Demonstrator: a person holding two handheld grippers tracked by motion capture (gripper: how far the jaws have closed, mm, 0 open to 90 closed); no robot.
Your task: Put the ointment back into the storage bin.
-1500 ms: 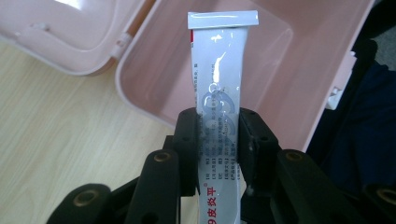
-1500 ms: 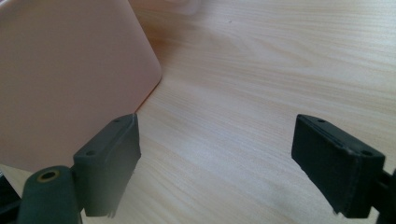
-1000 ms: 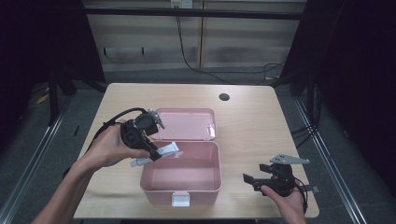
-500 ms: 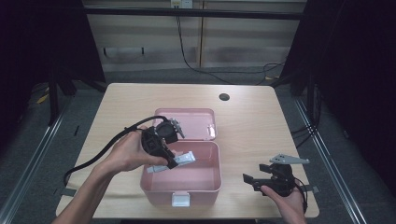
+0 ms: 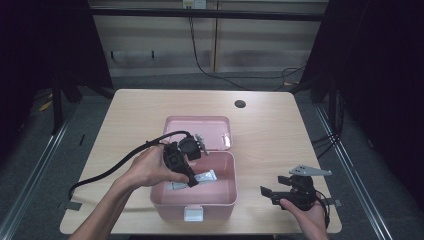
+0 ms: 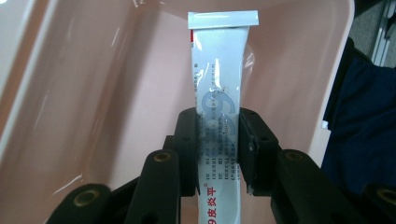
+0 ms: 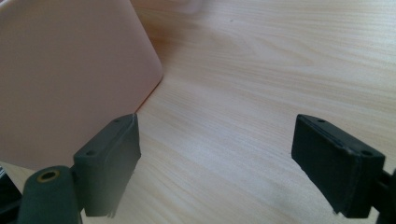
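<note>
Item one: my left gripper [image 5: 192, 181], clenched on a white tube [image 6: 218, 93] printed with blue and red lettering; the pads press its sides near the lower half, the crimped flat end pointing away from me. The tube hangs inside the open pink box [image 5: 226, 197], above its floor, not seen to touch it. Item two: the pink box, lid [image 5: 197, 129] laid back flat behind it, a white latch [image 5: 193, 214] on the near wall, standing mid-worktop [image 5: 130, 120]. Item three: my right gripper [image 5: 267, 194], released, jaws wide apart with nothing between them, resting low at the worktop's near right corner, just beside the box's outer wall.
</note>
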